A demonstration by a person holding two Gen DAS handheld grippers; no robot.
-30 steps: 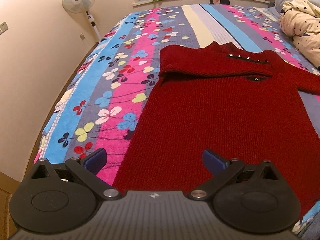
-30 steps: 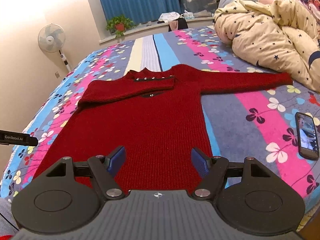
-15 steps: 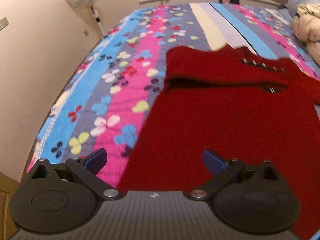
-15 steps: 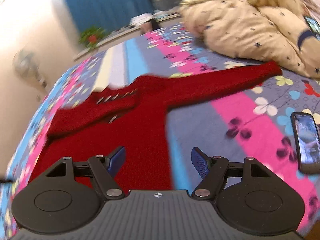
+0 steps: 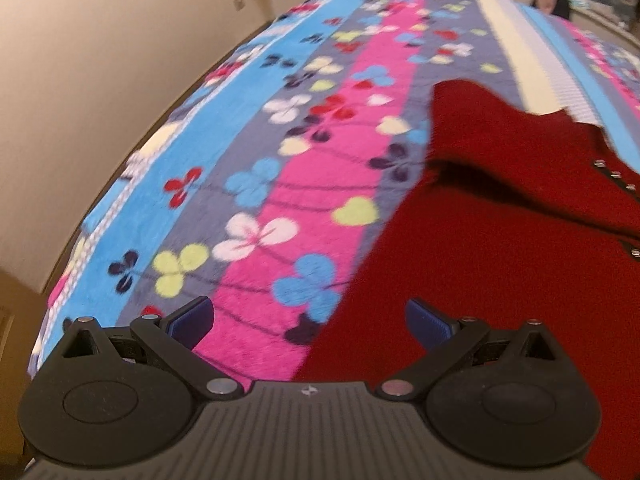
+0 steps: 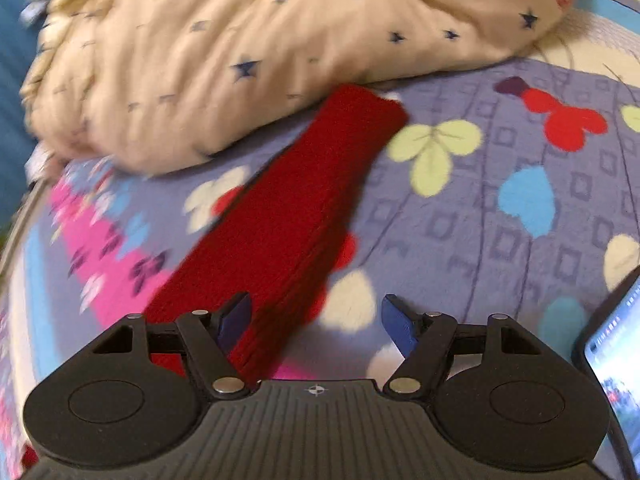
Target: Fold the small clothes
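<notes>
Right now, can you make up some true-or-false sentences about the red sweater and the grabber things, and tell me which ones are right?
1. The right gripper has its jaws shut tight on the sleeve. False: the jaws stand open, and the red sleeve lies below them, ungripped.
2. The end of that sleeve lies right at the edge of the cream quilt with stars. True.
3. A phone with its screen lit lies on the blanket. True.
4. The left gripper is holding the sweater up in the air. False: its jaws are open and the sweater lies flat on the bed.
5. The sweater is blue. False: it is dark red.
</notes>
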